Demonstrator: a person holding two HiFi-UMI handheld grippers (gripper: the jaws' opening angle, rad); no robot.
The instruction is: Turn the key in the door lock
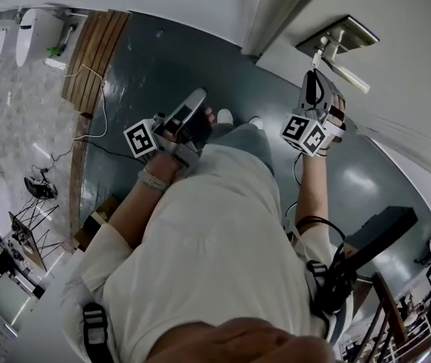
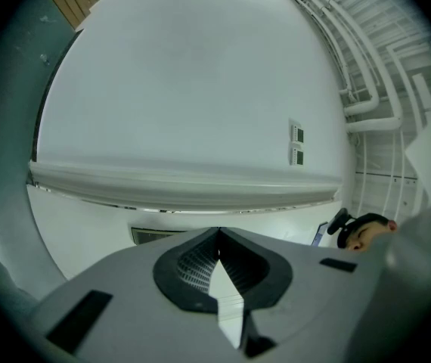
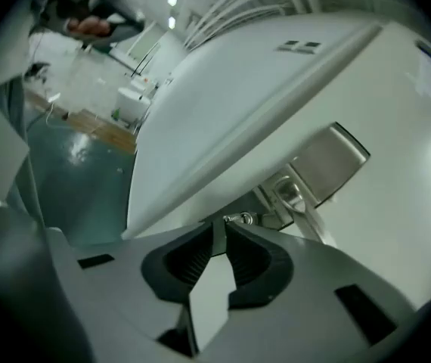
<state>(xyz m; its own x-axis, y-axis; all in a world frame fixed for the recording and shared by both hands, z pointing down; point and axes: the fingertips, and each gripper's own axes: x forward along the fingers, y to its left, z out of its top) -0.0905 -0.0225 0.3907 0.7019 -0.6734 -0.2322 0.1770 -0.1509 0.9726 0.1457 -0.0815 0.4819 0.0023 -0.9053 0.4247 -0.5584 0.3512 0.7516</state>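
Right gripper (image 3: 220, 229) up at the door (image 1: 404, 44), jaws a narrow slit apart, nothing plainly pinched between them. Key (image 3: 238, 218) just past the tips and a touch right of the slit, below the lever (image 3: 308, 212) and its plate (image 3: 329, 159). Left gripper (image 2: 218, 234) held low, well left of the door, jaws together on nothing.

Likely trouble from here:
- Closing off-centre and catching only the key's edge, with the slit slightly left of it, then slipping off at the first twist.
- Knocking the lever, so near above and to the right.
- Twisting out of line with the key's own axis, probably bending or jamming it instead of turning the lock.
- Pushing inward with no steadying from the left side, perhaps swinging the door.

Key apparently sticking straight out of the door face toward the jaws, long axis roughly along the line of the right gripper. Too small to tell which way the flat of its head lies, so hard to judge whether the slit matches it. Worth squaring up on the head before closing.
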